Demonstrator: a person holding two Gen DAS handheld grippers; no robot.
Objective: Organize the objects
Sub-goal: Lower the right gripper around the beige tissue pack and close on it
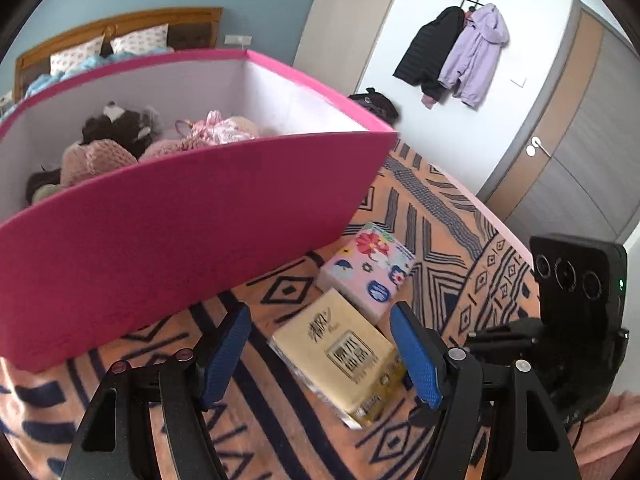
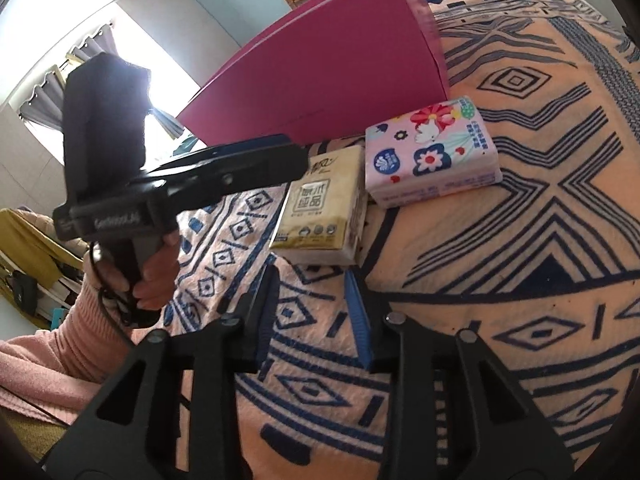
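A yellow tissue pack (image 1: 340,354) lies on the patterned blanket (image 1: 440,216), beside a pink floral tissue pack (image 1: 368,268). My left gripper (image 1: 320,354) is open, its blue pads either side of the yellow pack, not closed on it. A pink storage box (image 1: 180,216) holding plush toys (image 1: 120,140) stands just behind. In the right wrist view the yellow pack (image 2: 320,208) and the floral pack (image 2: 432,152) lie ahead of my right gripper (image 2: 312,312), which is open and empty above the blanket. The left gripper (image 2: 256,160) reaches in from the left.
The right gripper's camera body (image 1: 576,312) stands at the right of the left wrist view. Coats (image 1: 452,52) hang on the wall by a door (image 1: 580,140). A headboard and pillows (image 1: 112,44) lie behind the box. A window (image 2: 132,60) is at left.
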